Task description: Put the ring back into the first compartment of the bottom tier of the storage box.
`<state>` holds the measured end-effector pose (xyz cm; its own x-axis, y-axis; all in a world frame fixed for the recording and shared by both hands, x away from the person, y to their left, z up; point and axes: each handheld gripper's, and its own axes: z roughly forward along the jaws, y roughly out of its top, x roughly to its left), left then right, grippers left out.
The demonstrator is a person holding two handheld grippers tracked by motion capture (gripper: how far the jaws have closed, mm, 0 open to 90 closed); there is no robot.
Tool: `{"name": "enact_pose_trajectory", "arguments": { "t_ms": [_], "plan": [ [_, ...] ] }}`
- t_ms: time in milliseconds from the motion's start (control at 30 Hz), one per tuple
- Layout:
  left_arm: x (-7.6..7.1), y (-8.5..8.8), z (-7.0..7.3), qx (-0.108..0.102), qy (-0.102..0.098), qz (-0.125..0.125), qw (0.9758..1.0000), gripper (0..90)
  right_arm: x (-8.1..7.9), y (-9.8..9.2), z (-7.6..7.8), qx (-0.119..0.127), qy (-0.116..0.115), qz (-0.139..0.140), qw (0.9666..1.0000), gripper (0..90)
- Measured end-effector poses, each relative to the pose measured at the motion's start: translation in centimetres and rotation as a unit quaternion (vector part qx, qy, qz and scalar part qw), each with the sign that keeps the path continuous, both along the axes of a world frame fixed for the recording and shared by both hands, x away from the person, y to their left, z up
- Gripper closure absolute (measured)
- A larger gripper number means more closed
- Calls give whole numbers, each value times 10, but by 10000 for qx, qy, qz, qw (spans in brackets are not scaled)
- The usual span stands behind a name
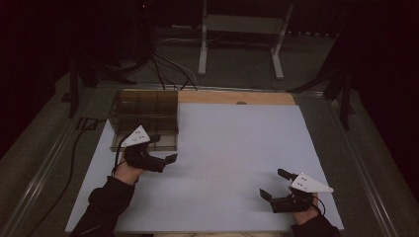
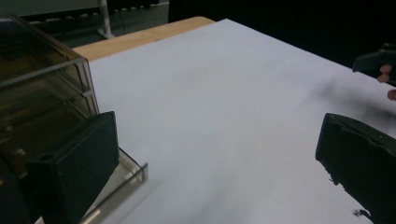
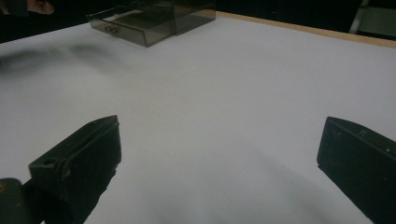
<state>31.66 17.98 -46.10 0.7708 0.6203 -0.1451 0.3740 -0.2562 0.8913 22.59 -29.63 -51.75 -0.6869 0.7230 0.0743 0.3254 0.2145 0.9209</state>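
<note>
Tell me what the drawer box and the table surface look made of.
Drawer box: seemingly smoke-tinted clear plastic, glossy; its inner dividers show through the walls. White sheet: matte, smooth, maybe paper or laminate; hard to say. Tabletop beneath: likely wood, by its light tan edge.

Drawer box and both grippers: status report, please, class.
Left gripper open, empty, beside the drawer box. Right gripper open, empty, over bare white board. One drawer pulled partly out. Nothing in the way.

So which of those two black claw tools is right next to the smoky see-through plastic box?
The left gripper, at the left of the high view. Its open jaws sit beside the tinted drawer box, while the right gripper hangs far off over the bare white sheet.
</note>
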Motion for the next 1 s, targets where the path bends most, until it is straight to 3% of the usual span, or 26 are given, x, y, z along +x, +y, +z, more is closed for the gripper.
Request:
{"name": "enact_pose_trajectory", "arguments": {
  "t_ms": [600, 1000],
  "plan": [
    [-37, 9, -24, 44, 144, -58, 9999, 8, 0, 0, 0, -20, -1, -10, 10000, 0],
    [-59, 22, -41, 322, 324, 32, 9990, 8, 1, 1, -1, -34, 20, -14, 10000, 0]
  ]
}}
